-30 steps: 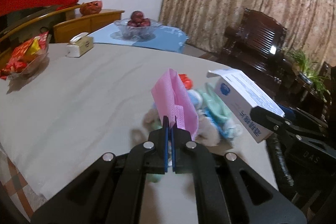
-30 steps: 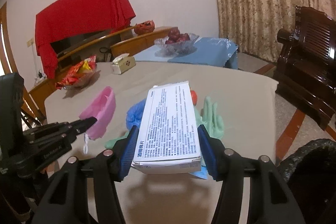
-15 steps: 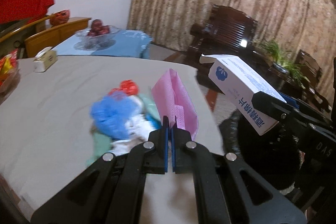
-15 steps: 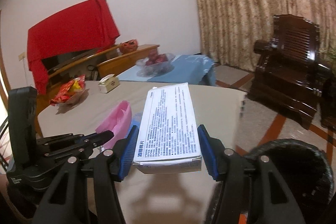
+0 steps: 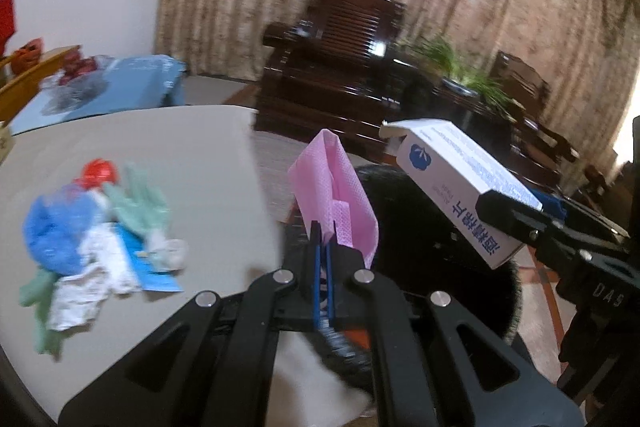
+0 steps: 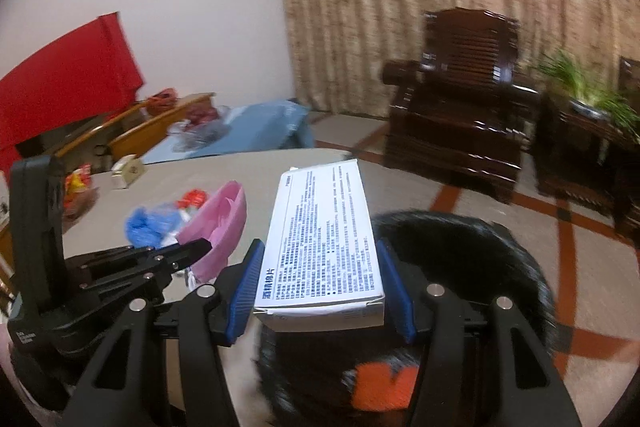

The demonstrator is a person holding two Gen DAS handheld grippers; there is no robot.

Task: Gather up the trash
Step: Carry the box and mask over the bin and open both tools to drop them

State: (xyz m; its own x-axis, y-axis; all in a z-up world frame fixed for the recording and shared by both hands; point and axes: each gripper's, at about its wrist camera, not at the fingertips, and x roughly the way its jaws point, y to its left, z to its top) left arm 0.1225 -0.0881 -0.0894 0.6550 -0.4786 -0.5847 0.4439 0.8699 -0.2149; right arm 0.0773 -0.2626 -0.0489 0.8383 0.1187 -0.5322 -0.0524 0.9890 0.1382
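The left gripper, jaws nearly closed on the pink mask, and the right gripper, jaws clamping the box, held both over the black bin for release, having swung from above the table since earlier frames.

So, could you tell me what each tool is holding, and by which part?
The left tool pinches the pink mask at its lower edge. The right tool clamps the white box across its long sides, near its close end.
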